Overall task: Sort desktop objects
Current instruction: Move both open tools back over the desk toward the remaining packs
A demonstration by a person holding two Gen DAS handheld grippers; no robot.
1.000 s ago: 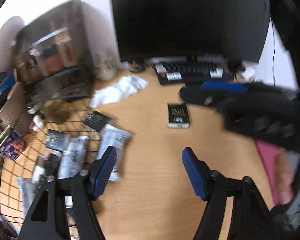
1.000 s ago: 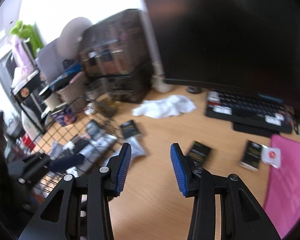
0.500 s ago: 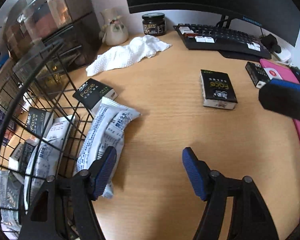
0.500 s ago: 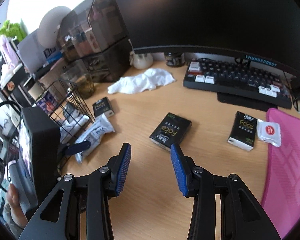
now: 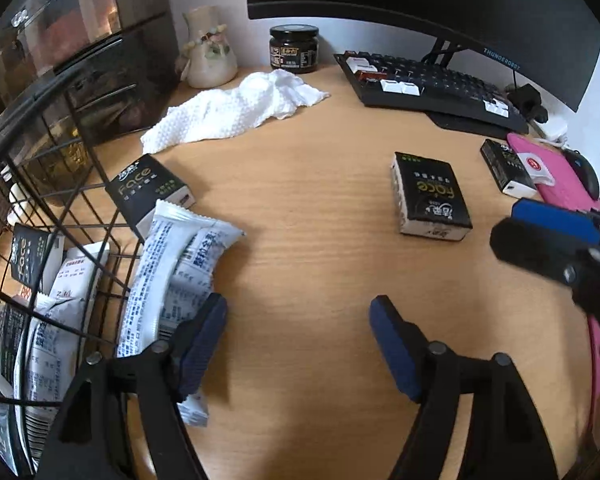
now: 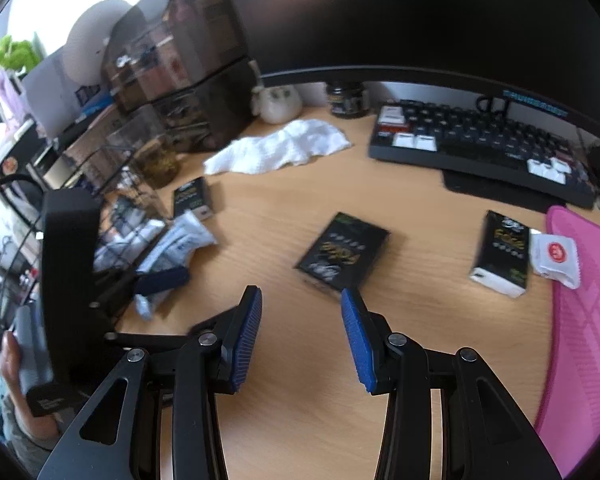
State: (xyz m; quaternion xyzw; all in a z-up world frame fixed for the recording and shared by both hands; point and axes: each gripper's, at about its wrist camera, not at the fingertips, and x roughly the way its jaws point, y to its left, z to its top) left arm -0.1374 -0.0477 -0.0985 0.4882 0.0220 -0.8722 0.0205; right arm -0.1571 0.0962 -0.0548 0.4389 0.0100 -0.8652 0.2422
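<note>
My left gripper [image 5: 298, 322] is open and empty, low over the wooden desk; its left finger sits beside a white snack packet [image 5: 172, 280] leaning on a black wire basket [image 5: 80, 208]. A black "Face" tissue pack [image 5: 430, 200] lies mid-desk, ahead and to the right. Another pack [image 5: 150, 190] lies by the basket, a third [image 5: 506, 168] by the pink mat. My right gripper [image 6: 300, 322] is open and empty, just short of the middle pack [image 6: 342, 256]. The third pack [image 6: 500, 252] lies to its right.
A white cloth [image 5: 228, 110], a vase [image 5: 208, 54] and a dark jar [image 5: 294, 46] sit at the back. A keyboard [image 5: 432, 84] lies under the monitor. A pink mat [image 6: 584, 320] covers the right side, with a small white packet [image 6: 556, 254] on its edge. Dark drawers [image 6: 188, 92] stand back left.
Both grippers have come down and forward toward the desk. The left now sits close to the snack packet; the right has closed in on the middle tissue pack. Both stay open.
</note>
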